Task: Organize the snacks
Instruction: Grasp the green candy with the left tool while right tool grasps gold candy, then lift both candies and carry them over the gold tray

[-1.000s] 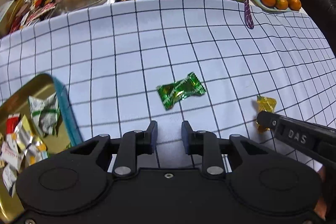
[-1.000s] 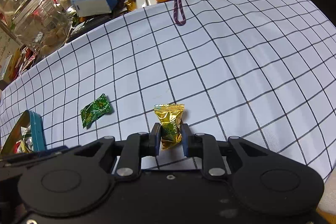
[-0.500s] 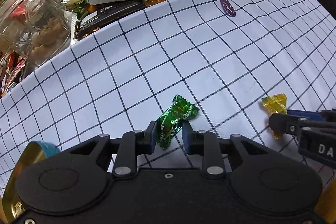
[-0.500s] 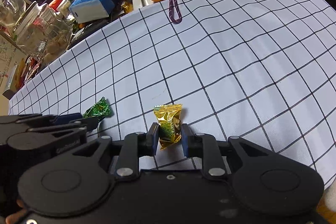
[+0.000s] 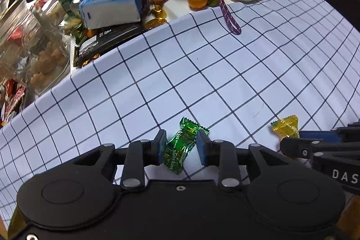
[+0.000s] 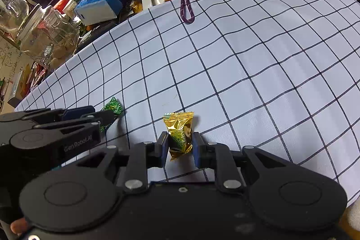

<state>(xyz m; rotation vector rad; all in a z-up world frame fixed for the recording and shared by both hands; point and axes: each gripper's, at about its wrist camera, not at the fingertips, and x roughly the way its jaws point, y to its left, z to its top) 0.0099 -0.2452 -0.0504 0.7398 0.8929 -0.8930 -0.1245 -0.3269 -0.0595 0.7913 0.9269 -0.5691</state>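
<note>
1. While both candies lie on the checked cloth (image 5: pixel 225 73), the left gripper (image 5: pixel 181 145) straddles the green candy (image 5: pixel 182 145), jaws slightly open, not clamped
2. Right gripper (image 6: pixel 180 145) brackets the gold candy (image 6: pixel 180 136), seemingly just touching it
3. Next: squeeze both, then lift

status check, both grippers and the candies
Left gripper straddling green candy, small gaps each side. Right gripper pinching gold candy. Both candies on the checked cloth. Nothing in the way.
</note>
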